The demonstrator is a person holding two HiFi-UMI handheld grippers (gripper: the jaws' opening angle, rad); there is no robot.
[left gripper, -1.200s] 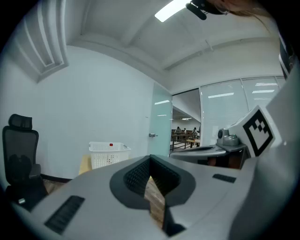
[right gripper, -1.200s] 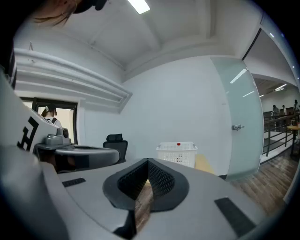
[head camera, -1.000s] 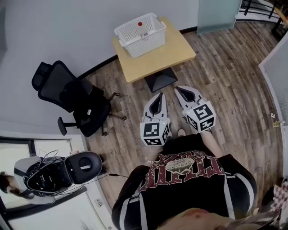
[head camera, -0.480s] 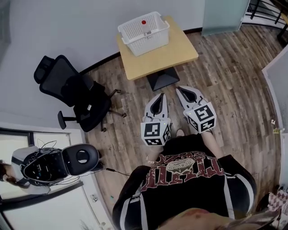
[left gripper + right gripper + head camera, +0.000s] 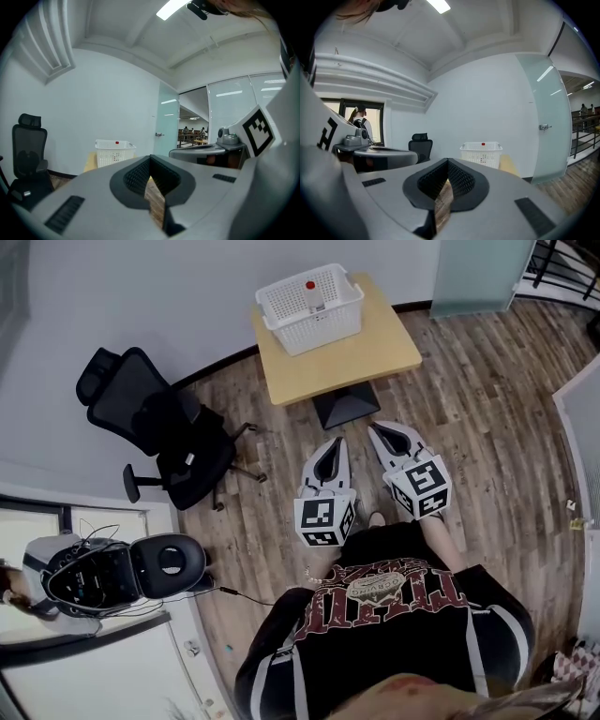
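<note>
Now: both tongs hang side by side in front of the person, over the wood floor [image 5: 487, 399], pointing toward the counter [image 5: 347, 357].
Left tongs [image 5: 335, 442]: tips pressed together; only a sliver of floor shows behind the pads, nothing is pinched.
Right tongs [image 5: 377, 427]: likewise pressed together at the tips and holding nothing.
Basket [image 5: 309, 298]: white and perforated; it stands on the far part of the counter next to the wall, well apart from both tongs.
In the basket: one small thing with a red cap [image 5: 310, 285]; what it is cannot be told.
Counter: a light wooden top on a dark foot; the near half is bare.
Chair [image 5: 155, 427]: black office chair on the floor, left of the counter, clear of both tongs.
Just changed: the basket and chair show a little larger in both gripper views than a second ago, and the counter has slid slightly right in the head view. The person has edged closer, with the tongs carried along.
Unchanged: the tongs keep the same pose and stay closed.
Meaning: the gap to the basket is smaller, yet nothing on the counter has been touched.
</note>
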